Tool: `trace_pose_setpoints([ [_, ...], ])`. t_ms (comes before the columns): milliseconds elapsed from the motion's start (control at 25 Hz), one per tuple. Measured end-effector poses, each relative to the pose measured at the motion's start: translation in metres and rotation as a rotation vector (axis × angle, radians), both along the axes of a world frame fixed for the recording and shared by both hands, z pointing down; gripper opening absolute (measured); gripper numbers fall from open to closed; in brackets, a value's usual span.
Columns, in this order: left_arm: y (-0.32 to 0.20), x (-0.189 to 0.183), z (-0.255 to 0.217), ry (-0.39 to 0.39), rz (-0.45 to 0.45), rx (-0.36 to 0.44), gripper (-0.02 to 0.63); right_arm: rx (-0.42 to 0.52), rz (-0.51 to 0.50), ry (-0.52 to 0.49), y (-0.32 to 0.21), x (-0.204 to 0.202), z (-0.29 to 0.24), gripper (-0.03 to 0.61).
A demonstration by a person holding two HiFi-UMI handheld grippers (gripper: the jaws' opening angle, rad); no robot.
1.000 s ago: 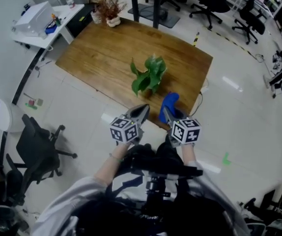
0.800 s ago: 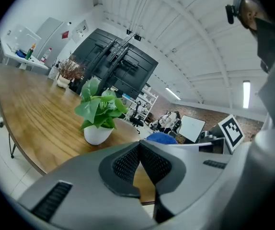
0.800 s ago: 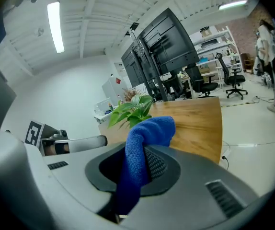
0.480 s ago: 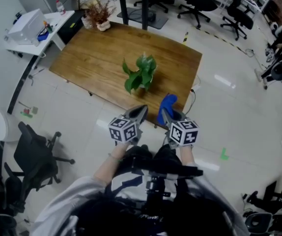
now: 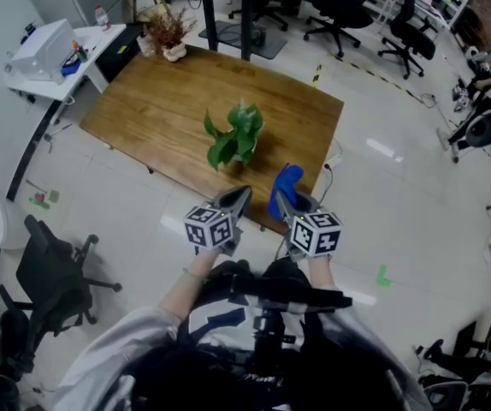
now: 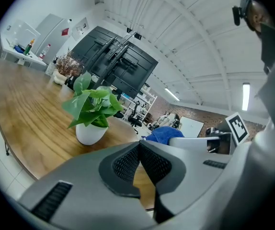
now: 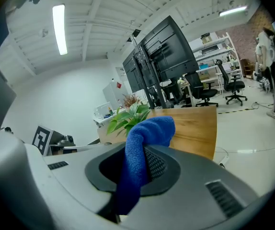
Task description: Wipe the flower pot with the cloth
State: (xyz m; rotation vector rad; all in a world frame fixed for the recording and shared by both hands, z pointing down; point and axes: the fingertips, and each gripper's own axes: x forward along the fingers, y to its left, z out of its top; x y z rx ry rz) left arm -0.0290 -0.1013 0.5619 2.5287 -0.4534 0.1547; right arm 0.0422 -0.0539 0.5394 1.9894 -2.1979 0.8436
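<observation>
Blue cloth [image 7: 144, 138] is bunching up out of my right gripper [image 7: 136, 164]. Its jaws are pinching one fold, and the rest is standing loose above them. My left gripper [image 6: 138, 146] is carrying nothing, and its jaws are pressing together. The white flower pot [image 6: 90, 133] is standing upright on the wooden table [image 5: 143, 101] under its green leaves [image 6: 93, 103], well ahead of both grippers and touching neither.

I am judging the grip on the cloth to be the weak point. With only a fold pinched, rubbing against the pot could drag it out of the jaws. The pot is also looking light and is standing free, so a one-sided push from the cloth could slide or tip it unless my left gripper is bracing it, and for that its jaws would have to part. The drooping leaves could snag the cloth too.

I am holding both grippers side by side, close in front of my body near the table's edge, pointing forward and tilted upward.
</observation>
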Motion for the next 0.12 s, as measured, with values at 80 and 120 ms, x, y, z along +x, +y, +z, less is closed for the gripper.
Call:
trace_pose_setpoints([
  [80, 0.0002, -0.0007, 0.0004, -0.002, -0.002, -0.005, 0.008, 0.005, 0.003, -0.003, 0.0009, 0.0, -0.0018, 0.061],
  [120, 0.0004, -0.001, 0.0006, -0.002, -0.003, -0.007, 0.008, 0.007, 0.004, -0.004, 0.0015, -0.0001, -0.0023, 0.061],
])
